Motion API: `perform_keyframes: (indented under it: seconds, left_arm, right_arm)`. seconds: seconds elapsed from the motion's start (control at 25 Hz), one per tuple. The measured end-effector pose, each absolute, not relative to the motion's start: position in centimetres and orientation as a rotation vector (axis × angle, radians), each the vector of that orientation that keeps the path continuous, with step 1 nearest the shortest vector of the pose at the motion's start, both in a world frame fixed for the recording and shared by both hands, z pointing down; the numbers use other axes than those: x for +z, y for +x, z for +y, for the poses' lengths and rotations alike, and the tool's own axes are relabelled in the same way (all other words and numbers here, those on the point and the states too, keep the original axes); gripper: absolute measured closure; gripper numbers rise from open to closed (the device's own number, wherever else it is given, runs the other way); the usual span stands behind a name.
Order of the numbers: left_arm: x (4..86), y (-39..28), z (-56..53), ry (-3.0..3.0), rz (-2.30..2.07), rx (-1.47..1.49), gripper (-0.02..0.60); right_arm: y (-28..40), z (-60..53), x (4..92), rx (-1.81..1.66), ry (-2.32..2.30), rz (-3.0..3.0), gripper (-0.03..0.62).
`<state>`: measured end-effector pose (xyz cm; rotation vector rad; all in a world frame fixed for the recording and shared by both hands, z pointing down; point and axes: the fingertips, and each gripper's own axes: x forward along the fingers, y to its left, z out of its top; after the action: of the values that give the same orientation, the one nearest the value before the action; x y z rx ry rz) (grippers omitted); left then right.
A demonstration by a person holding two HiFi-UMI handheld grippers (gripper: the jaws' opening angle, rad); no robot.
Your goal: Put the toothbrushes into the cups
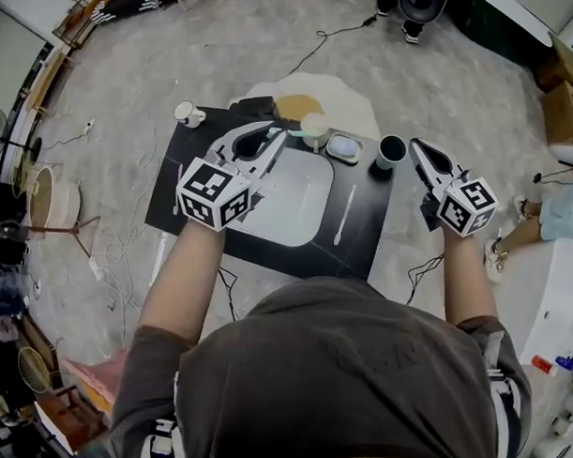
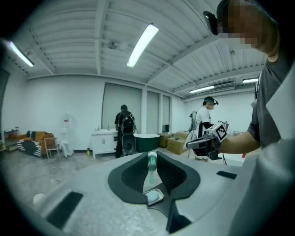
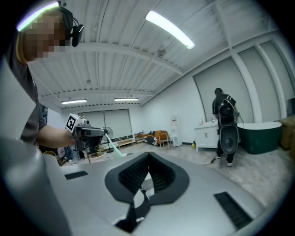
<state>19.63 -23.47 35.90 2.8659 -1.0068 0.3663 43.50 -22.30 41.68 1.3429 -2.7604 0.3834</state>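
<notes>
Table [image 1: 357,246] — grey mat [image 1: 297,203], white toothbrush [image 1: 344,216], dark cup [image 1: 390,152] (far edge)

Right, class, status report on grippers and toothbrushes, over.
Left gripper shut on pale green plastic toothbrush. Right gripper shut, empty. White toothbrush lying on black table. Dark round cup unobstructed.

Steep overhead; gripper views seemingly level

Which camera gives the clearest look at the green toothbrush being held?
The left gripper view: the green toothbrush sits large and centred, clamped between the left hand-held gripper's jaws. The right gripper view shows it small and sideways, sticking out of that gripper. The head view shows only a blurred sliver.
</notes>
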Motion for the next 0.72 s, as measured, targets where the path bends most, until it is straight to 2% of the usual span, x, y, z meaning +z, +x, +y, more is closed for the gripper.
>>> perform_keyframes:
  seconds: [0.36, 0.72]
  left_arm:
    - [42.7, 36.6, -27.6, 2.919, -0.611, 0.496, 0.522]
    - [51.2, 44.2, -26.6, 2.954, -0.393, 0.782, 0.522]
  right_arm:
    - [55.5, -21.0, 47.5, 0.537, 1.581, -2.585, 0.602]
    - [59.4, -20.1, 52.4, 0.658, 1.635, -2.516, 0.602]
